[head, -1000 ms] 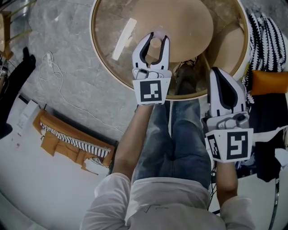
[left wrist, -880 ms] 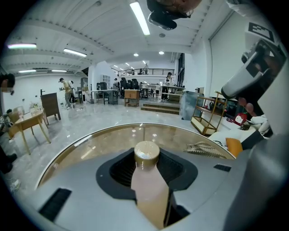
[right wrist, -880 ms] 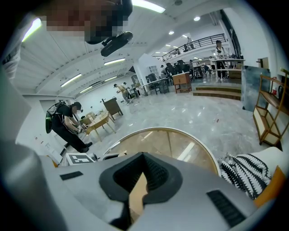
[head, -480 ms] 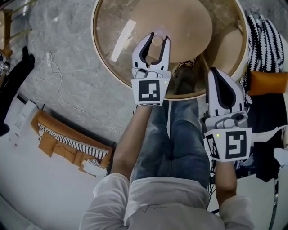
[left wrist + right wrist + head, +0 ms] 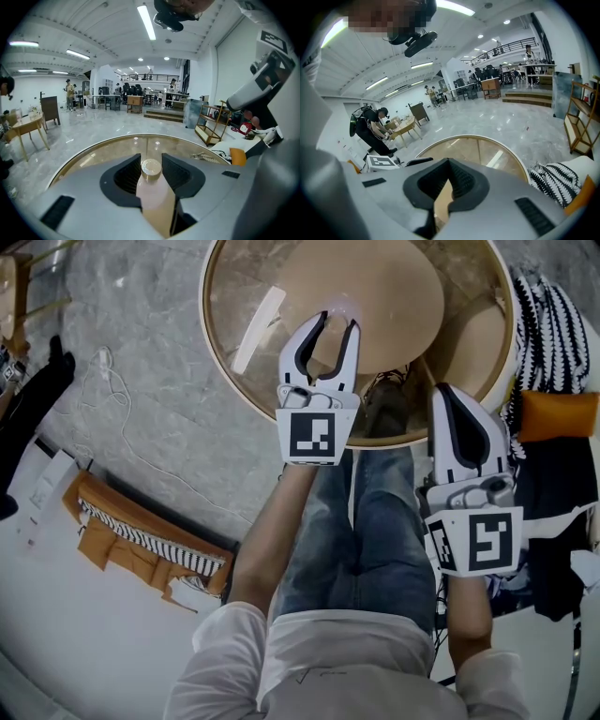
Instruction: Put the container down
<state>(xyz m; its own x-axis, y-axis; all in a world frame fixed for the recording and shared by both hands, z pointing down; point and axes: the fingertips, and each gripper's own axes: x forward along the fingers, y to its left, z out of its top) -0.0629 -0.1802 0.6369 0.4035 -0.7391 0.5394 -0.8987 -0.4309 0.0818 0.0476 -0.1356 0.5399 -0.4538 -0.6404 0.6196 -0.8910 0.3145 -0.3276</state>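
Over the round glass table point(image 5: 234, 296), the left gripper point(image 5: 335, 322) holds the container point(image 5: 324, 348). Its two fingers pinch the container from both sides. In the left gripper view, the container's round cap point(image 5: 151, 168) sits right between the finger tips. The pale body of the container runs back from the cap toward the camera. I cannot tell if the container touches the glass.

The right gripper point(image 5: 445, 395) is at the near edge of the table, to the right of the left one and closer to the person. Its fingers are pressed together at the tips, and nothing is between them.

A long white strip point(image 5: 259, 319) lies on the glass, to the left of the left gripper. They do not touch.

The person's legs point(image 5: 366, 531) in blue jeans are below the two grippers. A black and white striped cloth point(image 5: 553, 324) lies to the right of the table, with an orange cushion point(image 5: 561, 413) beside it. On the floor to the left are a white cable point(image 5: 108, 376) and a brown bag point(image 5: 141, 535).
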